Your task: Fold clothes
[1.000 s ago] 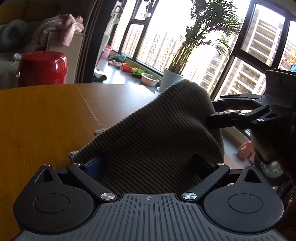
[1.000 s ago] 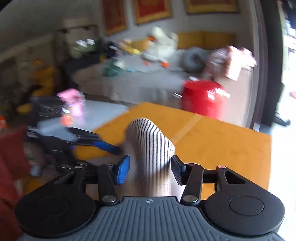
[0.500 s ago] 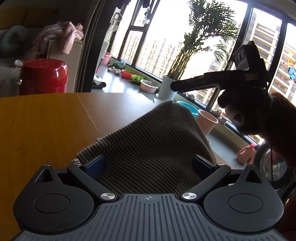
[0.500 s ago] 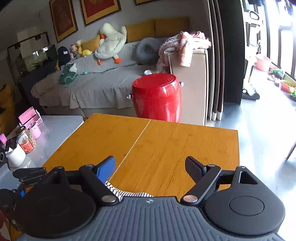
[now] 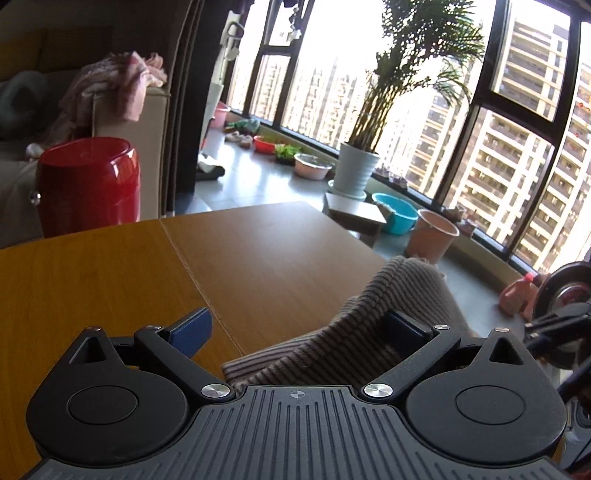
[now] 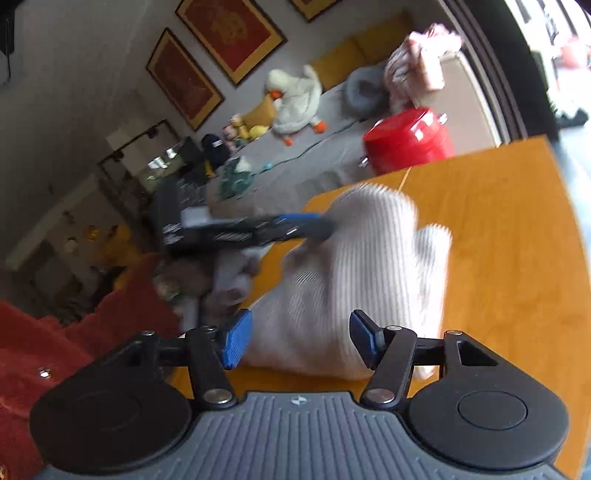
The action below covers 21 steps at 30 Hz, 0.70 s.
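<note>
Windows and a palm stand beyond the wooden bench (image 5: 110,280). Left view: the left gripper (image 5: 295,334) has spread its fingers, releasing the striped garment (image 5: 369,332), now slumped at the bench's edge. Right view, blurred: the right gripper (image 6: 297,338), fingers apart, straddles the garment for a fresh hold.

I count one striped garment (image 5: 373,332) on one table (image 5: 110,280), my two grippers, left (image 5: 299,332) and right (image 6: 299,339), one red bin (image 5: 86,184), one potted palm (image 5: 356,171), three framed pictures (image 6: 231,35), and one plush duck (image 6: 295,99).
</note>
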Each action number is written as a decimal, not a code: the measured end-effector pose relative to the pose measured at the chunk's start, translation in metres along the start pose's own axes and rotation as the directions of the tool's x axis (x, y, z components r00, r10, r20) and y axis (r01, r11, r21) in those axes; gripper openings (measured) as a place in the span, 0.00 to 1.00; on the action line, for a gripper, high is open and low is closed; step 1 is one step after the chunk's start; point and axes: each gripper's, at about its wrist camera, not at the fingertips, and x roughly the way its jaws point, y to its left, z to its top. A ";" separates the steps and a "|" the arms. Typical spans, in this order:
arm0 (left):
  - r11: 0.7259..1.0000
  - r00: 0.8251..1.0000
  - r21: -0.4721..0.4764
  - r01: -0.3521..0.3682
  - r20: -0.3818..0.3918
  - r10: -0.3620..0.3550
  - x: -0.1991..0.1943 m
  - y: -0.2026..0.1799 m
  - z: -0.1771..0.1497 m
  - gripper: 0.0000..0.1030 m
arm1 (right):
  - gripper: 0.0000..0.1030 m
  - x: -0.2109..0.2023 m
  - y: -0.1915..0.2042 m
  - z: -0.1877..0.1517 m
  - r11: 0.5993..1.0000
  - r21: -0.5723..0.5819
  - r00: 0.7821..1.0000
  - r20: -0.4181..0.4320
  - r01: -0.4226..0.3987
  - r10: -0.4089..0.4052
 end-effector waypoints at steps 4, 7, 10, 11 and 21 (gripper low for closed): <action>1.000 0.996 -0.030 -0.001 -0.084 -0.001 0.029 0.013 -0.006 1.00 | 0.55 0.035 -0.013 -0.011 0.991 0.130 0.998 -0.051 -0.013 0.020; 0.994 0.994 -0.106 0.026 -0.103 -0.037 0.026 0.027 -0.010 0.99 | 0.39 0.046 -0.022 -0.005 0.988 0.149 0.997 -0.071 0.034 -0.024; 0.990 0.990 -0.130 0.054 -0.121 -0.070 0.012 0.034 -0.019 0.98 | 0.36 0.045 -0.030 0.013 0.980 0.097 0.983 -0.067 0.175 -0.169; 0.988 0.989 -0.138 0.070 -0.118 -0.086 0.007 0.031 -0.024 0.97 | 0.39 0.046 -0.034 0.019 0.970 0.087 0.973 -0.060 0.227 -0.222; 0.957 0.957 -0.125 0.261 -0.094 -0.273 -0.017 -0.038 -0.066 0.99 | 0.60 0.059 -0.050 0.074 0.826 -0.102 0.832 0.041 0.554 -0.553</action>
